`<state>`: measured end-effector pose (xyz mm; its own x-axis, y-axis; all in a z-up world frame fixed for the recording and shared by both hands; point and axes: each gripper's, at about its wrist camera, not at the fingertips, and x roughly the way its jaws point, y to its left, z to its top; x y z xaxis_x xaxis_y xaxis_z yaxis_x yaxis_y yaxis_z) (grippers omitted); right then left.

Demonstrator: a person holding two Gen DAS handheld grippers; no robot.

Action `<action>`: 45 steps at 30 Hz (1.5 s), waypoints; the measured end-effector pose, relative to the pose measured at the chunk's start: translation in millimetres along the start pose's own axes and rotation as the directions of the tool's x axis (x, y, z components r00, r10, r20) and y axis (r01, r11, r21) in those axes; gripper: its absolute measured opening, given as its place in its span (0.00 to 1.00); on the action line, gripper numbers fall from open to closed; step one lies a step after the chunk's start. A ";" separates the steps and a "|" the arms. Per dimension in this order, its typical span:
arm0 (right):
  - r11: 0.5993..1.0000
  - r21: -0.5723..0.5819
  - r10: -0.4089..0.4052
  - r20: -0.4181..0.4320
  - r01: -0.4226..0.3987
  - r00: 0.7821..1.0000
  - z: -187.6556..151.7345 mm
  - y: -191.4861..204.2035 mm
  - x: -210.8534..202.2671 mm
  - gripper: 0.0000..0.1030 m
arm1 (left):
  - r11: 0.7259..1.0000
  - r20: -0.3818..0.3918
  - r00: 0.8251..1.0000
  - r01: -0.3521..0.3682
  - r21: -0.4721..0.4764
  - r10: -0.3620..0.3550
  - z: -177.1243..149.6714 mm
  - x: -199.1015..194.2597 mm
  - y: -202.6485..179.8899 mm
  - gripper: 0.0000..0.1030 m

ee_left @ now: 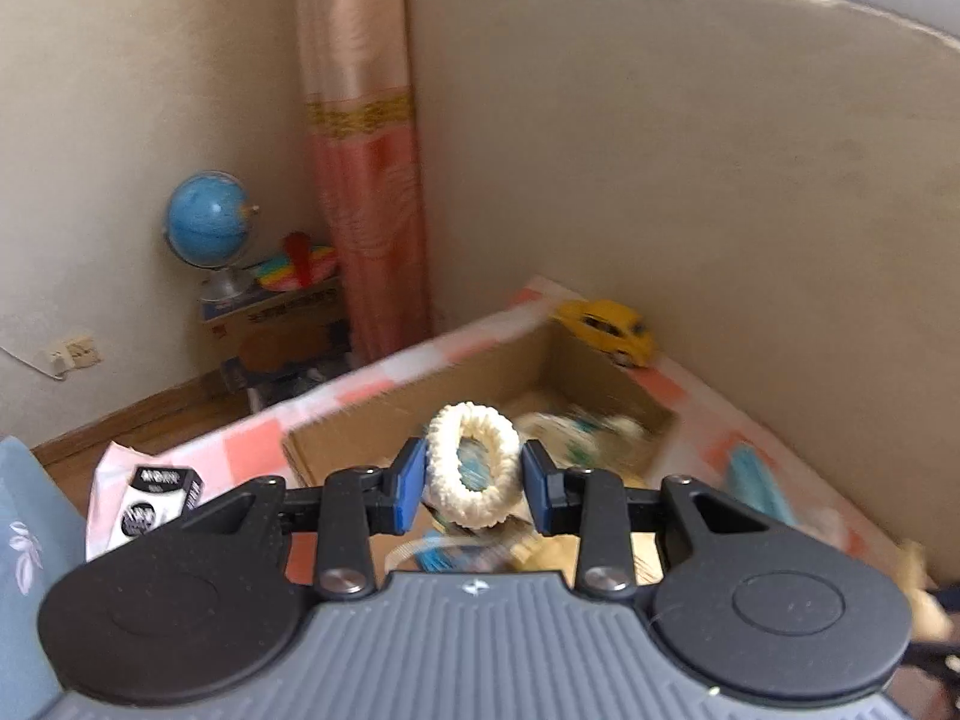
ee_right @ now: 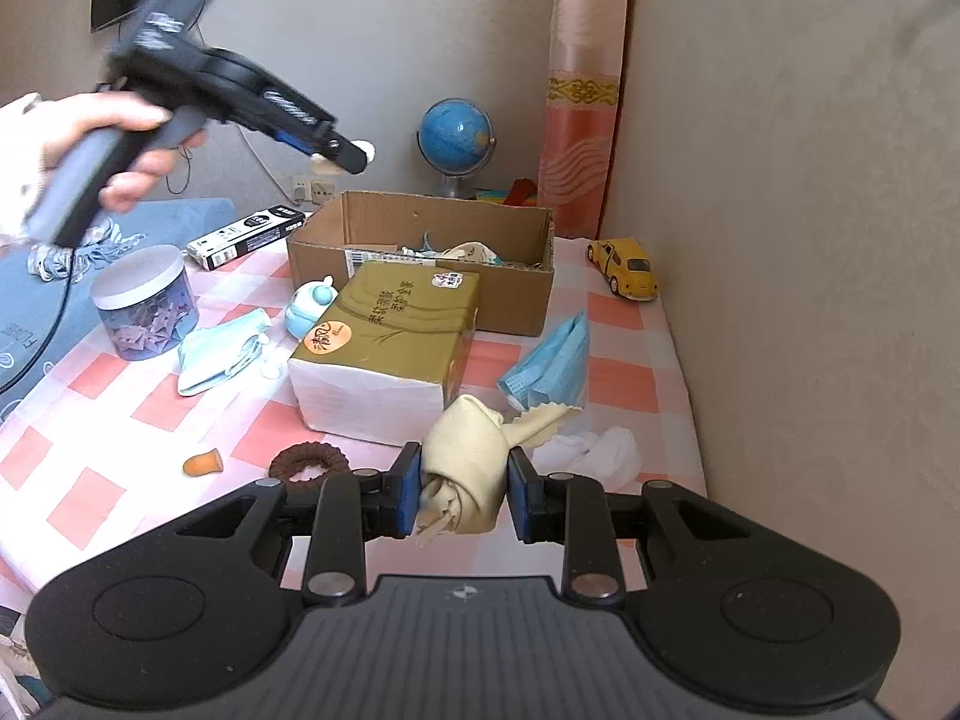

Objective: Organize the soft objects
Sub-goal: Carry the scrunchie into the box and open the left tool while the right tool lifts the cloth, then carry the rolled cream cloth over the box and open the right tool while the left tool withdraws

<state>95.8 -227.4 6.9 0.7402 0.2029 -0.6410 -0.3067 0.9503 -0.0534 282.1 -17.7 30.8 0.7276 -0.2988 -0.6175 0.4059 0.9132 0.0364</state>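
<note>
My left gripper (ee_left: 474,477) is shut on a cream scrunchie (ee_left: 474,462) and holds it in the air above the open cardboard box (ee_left: 360,426). The same gripper (ee_right: 351,156) shows in the right wrist view, high over the box (ee_right: 420,264), with the scrunchie at its tip. My right gripper (ee_right: 462,489) is shut on a cream cloth (ee_right: 474,462) low over the checked table. Soft items lie inside the box (ee_right: 456,255). A brown scrunchie (ee_right: 309,461), blue face masks (ee_right: 552,360) (ee_right: 222,357) and a white cloth (ee_right: 600,450) lie on the table.
A tissue pack (ee_right: 390,342) stands in front of the box. A jar (ee_right: 144,300), a small blue toy (ee_right: 309,309), an orange cap (ee_right: 204,464), a black-and-white carton (ee_right: 246,237) and a yellow toy car (ee_right: 627,267) are on the table. A cardboard wall (ee_right: 780,240) stands at the right.
</note>
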 end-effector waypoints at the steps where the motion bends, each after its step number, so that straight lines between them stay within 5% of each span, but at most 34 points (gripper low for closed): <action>1: 1.000 0.000 -0.001 -0.001 0.001 1.000 0.6 -0.4 1.0 0.32 | 1.000 -0.006 1.000 -0.021 -0.002 0.021 1.3 8.9 2.9 0.39; 6: 1.000 0.002 -0.014 -0.003 0.014 1.000 1.2 -2.3 0.5 0.32 | 0.995 -0.024 0.996 -0.085 -0.060 0.083 -6.9 30.4 18.5 0.71; 12: 1.000 0.002 -0.012 0.001 0.012 1.000 6.5 -1.9 0.8 0.32 | 0.994 0.011 0.997 -0.079 -0.080 0.080 -31.8 -4.3 15.7 0.92; 27: 0.996 -0.067 0.060 0.050 -0.057 0.997 63.6 15.5 19.0 0.32 | 0.995 0.074 0.995 -0.063 -0.084 0.069 -122.3 -108.6 -45.1 1.00; 38: 0.982 -0.149 0.122 0.035 -0.116 0.992 142.9 47.7 82.2 0.32 | 0.990 0.056 0.990 -0.126 -0.056 0.129 -161.8 -125.4 -57.1 1.00; 45: 0.972 -0.194 0.134 0.002 -0.131 0.991 178.8 62.1 125.9 0.33 | 0.984 0.022 0.990 -0.136 -0.119 0.140 -175.7 -124.4 -43.7 1.00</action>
<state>276.9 -100.7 59.8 0.6936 0.3294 -0.6407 -0.5118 0.8512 -0.1164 76.7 28.3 -32.0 0.7892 -0.1742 -0.5888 0.2345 0.9718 0.0267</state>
